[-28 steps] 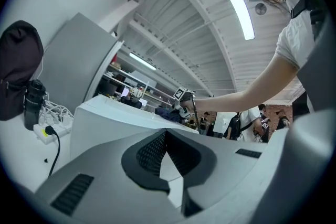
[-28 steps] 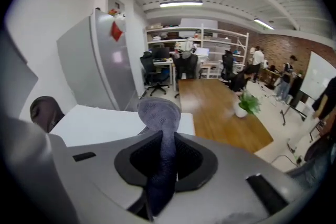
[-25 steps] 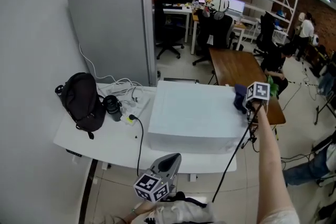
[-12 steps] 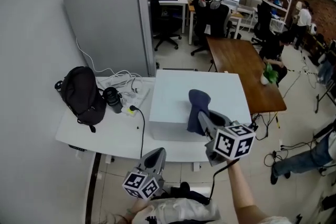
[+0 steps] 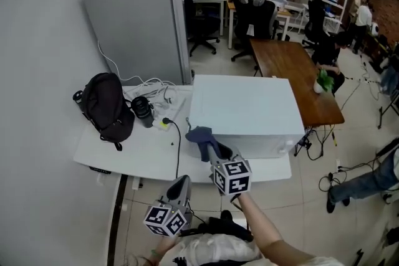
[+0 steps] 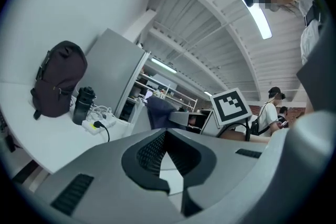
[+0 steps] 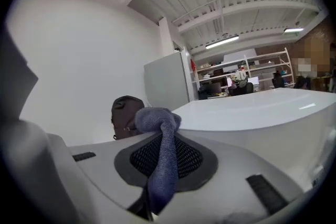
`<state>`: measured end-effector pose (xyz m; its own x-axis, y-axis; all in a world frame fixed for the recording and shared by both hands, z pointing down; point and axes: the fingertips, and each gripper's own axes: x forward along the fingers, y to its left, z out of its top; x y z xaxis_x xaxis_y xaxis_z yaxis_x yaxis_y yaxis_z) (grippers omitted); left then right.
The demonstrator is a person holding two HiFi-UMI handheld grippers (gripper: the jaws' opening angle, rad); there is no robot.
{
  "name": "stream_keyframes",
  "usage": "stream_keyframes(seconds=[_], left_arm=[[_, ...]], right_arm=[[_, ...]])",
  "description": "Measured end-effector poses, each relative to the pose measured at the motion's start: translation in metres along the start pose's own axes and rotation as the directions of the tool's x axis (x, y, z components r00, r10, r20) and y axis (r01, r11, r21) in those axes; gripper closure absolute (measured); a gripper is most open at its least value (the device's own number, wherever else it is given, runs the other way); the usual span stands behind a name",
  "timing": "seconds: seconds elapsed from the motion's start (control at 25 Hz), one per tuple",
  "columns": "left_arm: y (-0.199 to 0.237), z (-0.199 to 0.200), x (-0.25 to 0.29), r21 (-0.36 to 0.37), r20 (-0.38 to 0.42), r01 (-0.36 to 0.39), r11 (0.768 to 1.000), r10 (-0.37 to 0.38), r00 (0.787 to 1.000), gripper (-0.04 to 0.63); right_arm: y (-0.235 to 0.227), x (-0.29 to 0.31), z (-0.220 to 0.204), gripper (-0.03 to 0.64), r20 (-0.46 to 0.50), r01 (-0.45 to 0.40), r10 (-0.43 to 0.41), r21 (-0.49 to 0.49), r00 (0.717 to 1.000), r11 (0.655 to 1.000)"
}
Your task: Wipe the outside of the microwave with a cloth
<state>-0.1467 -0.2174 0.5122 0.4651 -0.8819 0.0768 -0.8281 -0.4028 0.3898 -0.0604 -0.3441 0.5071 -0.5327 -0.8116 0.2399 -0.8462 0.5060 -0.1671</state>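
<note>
Pinching the blue cloth [image 5: 198,134] tight between its jaws, the right tool [image 5: 211,147] holds the bunched fabric just beside the front left corner of the white microwave [image 5: 243,110]. The left tool [image 5: 181,184] hangs low before the counter [image 5: 134,149] edge, jaws together on nothing. A black backpack [image 5: 105,108] sits at the counter's far left.

Materials, as you see them. Cloth [image 7: 160,155]: blue knit fabric, rough and matt. Pads [image 7: 189,157]: black, finely ribbed, set in the smooth matt grey plastic of your right gripper [image 5: 211,147]. Microwave [image 5: 243,112]: smooth white casing with a faint sheen. Table [image 5: 131,156]: smooth white top. Backpack [image 5: 106,106]: dark matt fabric. Cabinet [image 5: 140,28]: flat grey panels that look like metal. Desk [image 5: 293,71]: brown wood.
</note>
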Motion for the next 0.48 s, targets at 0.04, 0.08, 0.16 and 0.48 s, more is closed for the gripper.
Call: stream_keyframes(seconds=[0.04, 0.08, 0.16, 0.48], left_arm=[[-0.002, 0.0, 0.001, 0.002, -0.001, 0.008, 1.0, -0.008, 1.0, 0.606], [-0.004, 0.0, 0.002, 0.003, -0.002, 0.015, 1.0, -0.015, 1.0, 0.606], [-0.007, -0.003, 0.005, -0.002, -0.005, 0.027, 1.0, -0.027, 1.0, 0.606], [-0.028, -0.011, 0.034, -0.015, -0.024, 0.102, 0.995, -0.102, 0.994, 0.606]], right_arm=[[-0.015, -0.007, 0.001, 0.538, 0.002, 0.032, -0.032, 0.011, 0.999, 0.999], [-0.032, -0.017, 0.003, 0.538, 0.006, 0.068, -0.068, 0.025, 0.998, 0.997], [-0.072, -0.044, 0.006, 0.538, 0.013, 0.149, -0.15, 0.055, 0.989, 0.987], [-0.245, -0.179, -0.006, 0.538, -0.011, 0.521, -0.524, 0.131, 0.852, 0.844]])
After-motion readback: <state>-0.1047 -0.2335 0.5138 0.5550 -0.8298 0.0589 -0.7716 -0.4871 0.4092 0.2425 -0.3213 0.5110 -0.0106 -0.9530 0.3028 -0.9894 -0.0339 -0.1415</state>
